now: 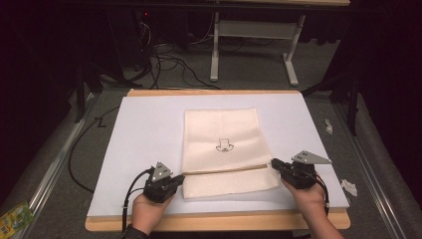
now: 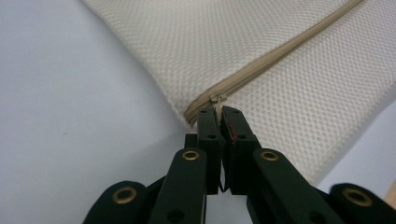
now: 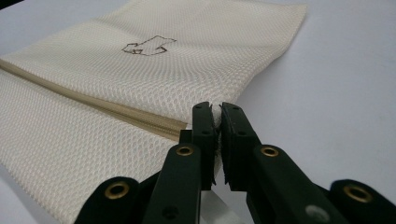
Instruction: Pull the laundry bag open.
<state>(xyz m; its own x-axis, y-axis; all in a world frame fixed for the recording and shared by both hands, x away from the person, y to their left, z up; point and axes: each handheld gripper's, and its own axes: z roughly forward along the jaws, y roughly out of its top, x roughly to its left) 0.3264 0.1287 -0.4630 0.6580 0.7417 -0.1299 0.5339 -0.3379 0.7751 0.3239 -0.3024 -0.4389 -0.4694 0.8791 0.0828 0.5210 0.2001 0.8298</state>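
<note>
A cream mesh bag (image 1: 222, 149) is lying flat in the middle of the white-covered bench (image 1: 144, 149), a small dark drawing (image 1: 224, 145) on its upper panel, and its zipper (image 1: 224, 171) is running across it near the person's edge. The left hand-held gripper (image 1: 176, 180) is sitting at the left end of that zipper, and in the left gripper view its jaws are pressed together on the little zipper pull (image 2: 217, 103), right where the tan tape begins at the bag's corner. Over on the other side, the right hand-held gripper (image 1: 276, 165) is meeting the bag's right edge at the far end of the zipper; in the right gripper view the jaws are pinching the mesh edge (image 3: 216, 108) between them, holding that corner down. So both ends are being gripped, one as anchor, one on the pull, and this looks like the moment just ahead of the zip being drawn along. The next move is likely calling for a steady pull along the zipper line toward the right, low and straight, while the right side is keeping the fabric taut so the mesh isn't bunching up.
</note>
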